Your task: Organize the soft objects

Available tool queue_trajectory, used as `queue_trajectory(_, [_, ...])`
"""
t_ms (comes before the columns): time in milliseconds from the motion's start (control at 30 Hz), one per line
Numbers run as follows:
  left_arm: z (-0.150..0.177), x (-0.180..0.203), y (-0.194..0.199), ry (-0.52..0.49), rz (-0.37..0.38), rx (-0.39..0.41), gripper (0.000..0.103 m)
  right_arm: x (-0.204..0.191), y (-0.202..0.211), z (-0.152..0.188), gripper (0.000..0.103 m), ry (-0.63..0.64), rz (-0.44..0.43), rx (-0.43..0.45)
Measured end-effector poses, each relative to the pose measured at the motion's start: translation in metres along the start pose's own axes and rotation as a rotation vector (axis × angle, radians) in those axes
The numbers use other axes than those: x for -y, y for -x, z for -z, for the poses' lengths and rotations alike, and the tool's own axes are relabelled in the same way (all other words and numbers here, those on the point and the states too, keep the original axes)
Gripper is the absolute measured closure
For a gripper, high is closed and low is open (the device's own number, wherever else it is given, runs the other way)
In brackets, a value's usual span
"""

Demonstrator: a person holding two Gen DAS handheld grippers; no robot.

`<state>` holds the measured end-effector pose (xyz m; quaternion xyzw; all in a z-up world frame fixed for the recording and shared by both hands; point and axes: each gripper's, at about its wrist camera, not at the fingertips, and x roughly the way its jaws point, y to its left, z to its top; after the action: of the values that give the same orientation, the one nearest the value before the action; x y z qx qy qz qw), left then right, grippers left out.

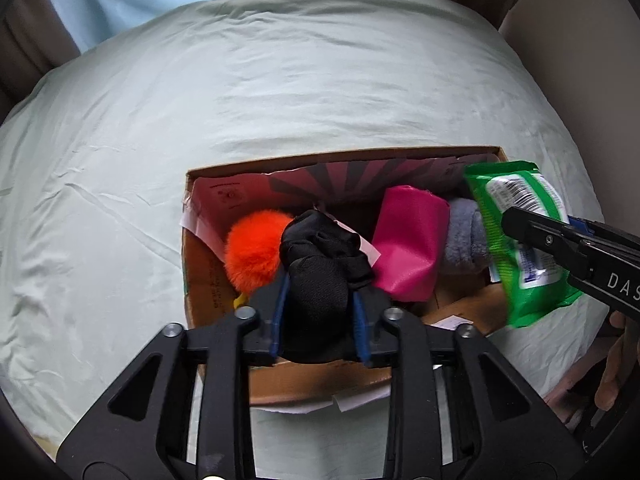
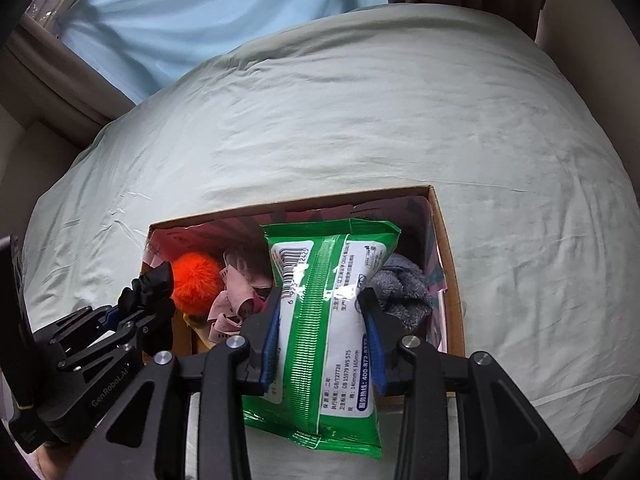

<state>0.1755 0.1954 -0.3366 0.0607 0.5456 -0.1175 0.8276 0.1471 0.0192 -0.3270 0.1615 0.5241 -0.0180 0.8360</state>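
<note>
A cardboard box (image 1: 340,156) (image 2: 448,256) sits on the bed. My left gripper (image 1: 318,280) is shut on a black cloth bundle (image 1: 320,264) and holds it over the box's left part; it also shows in the right wrist view (image 2: 148,284). My right gripper (image 2: 322,300) is shut on a green wet-wipes pack (image 2: 328,320) (image 1: 520,240) over the box's right part. Inside the box lie an orange pom-pom (image 1: 252,252) (image 2: 196,280), a magenta pouch (image 1: 408,244) and a grey fluffy cloth (image 1: 464,240) (image 2: 404,288).
The bed is covered by a pale green sheet (image 1: 280,92) (image 2: 400,120). A light blue curtain (image 2: 200,12) and brown drapes (image 1: 24,32) hang behind it. A pink crumpled cloth (image 2: 236,300) lies in the box.
</note>
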Motion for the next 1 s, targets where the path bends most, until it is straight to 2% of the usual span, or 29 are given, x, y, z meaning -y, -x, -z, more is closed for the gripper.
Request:
queue_trajectory(33, [0.000,0.000,0.000,0.000,0.009,0.008,0.030,0.002,-0.003,0.000,0.059,-0.008,-0.016,-0.001])
queue_trajectory(67, [0.001,-0.001,0.001,0.001,0.008,0.022,0.002,0.004,-0.004,-0.001,0.048,-0.019,-0.030,0.003])
queue_trajectory(100, [0.002,-0.002,0.004,0.000,0.006,0.040,0.001,0.006,-0.005,-0.001,0.031,-0.026,-0.032,0.006])
queue_trajectory(133, [0.004,-0.002,0.006,-0.003,0.005,0.047,0.000,0.007,-0.005,0.000,0.021,-0.026,-0.019,0.012])
queue_trajectory(167, [0.004,-0.003,0.006,-0.006,0.000,0.042,0.000,0.009,-0.003,0.000,0.006,-0.026,0.000,0.023])
queue_trajectory(200, [0.006,-0.003,0.005,-0.010,-0.011,0.035,0.000,0.012,-0.001,0.001,0.002,-0.030,0.014,0.033])
queue_trajectory(400, [0.010,-0.008,0.005,0.007,-0.011,0.002,0.000,0.024,0.000,0.006,0.002,-0.073,0.040,0.012])
queue_trajectory(700, [0.010,-0.014,0.022,0.077,-0.014,0.028,0.000,0.019,0.006,0.004,0.002,-0.047,0.037,0.014])
queue_trajectory(833, [0.008,-0.013,0.046,0.111,-0.034,0.052,0.000,0.020,0.017,0.001,0.002,-0.024,0.018,0.011])
queue_trajectory(1000, [0.000,-0.005,0.097,0.171,-0.060,0.111,0.000,0.019,0.061,-0.009,0.002,0.037,0.016,0.078])
